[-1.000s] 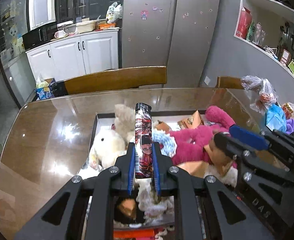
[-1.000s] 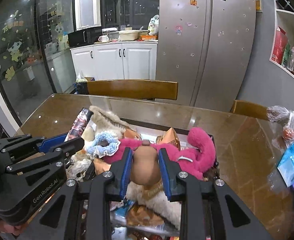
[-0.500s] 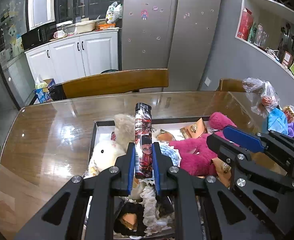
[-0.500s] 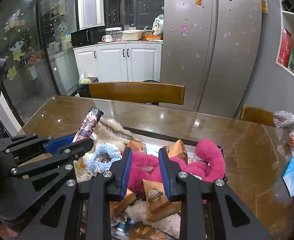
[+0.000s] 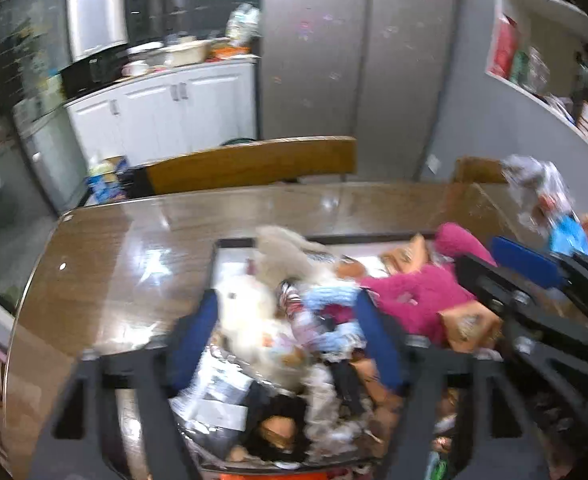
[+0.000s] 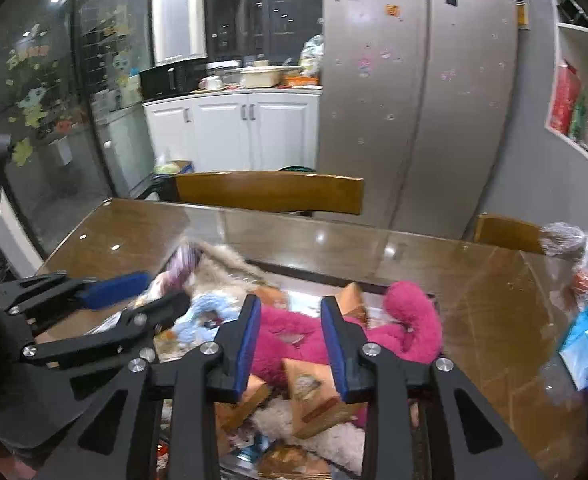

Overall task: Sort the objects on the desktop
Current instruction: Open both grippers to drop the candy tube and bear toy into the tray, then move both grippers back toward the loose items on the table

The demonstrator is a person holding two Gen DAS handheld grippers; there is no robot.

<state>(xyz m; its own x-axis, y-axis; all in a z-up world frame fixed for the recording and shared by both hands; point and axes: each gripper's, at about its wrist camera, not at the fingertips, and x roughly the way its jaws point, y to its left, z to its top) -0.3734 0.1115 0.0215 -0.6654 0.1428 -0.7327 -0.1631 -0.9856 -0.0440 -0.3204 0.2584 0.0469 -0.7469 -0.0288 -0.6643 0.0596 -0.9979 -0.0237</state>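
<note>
A dark-rimmed bin [image 5: 218, 256] on the brown table is packed with toys. My left gripper [image 5: 286, 336] is open above it. The printed tube [image 5: 296, 308] lies loose between its pads, on the white plush [image 5: 246, 312] and blue ring toy [image 5: 330, 296]. This view is blurred. My right gripper [image 6: 292, 340] is open and empty over the pink plush [image 6: 406, 320] and brown snack packets [image 6: 310, 396]. In the right wrist view the left gripper [image 6: 106, 300] sits at left, with the tube [image 6: 182, 260] beside it.
A wooden chair [image 6: 270, 192] stands behind the table. Plastic bags [image 6: 586, 280] and a blue packet [image 6: 586, 336] lie at the table's right edge. A fridge [image 6: 414, 100] and white cabinets [image 6: 234, 128] stand behind.
My left gripper has opened and let go of the printed tube, which dropped onto the toys in the bin. My right gripper has opened wider, having released the plush earlier.
</note>
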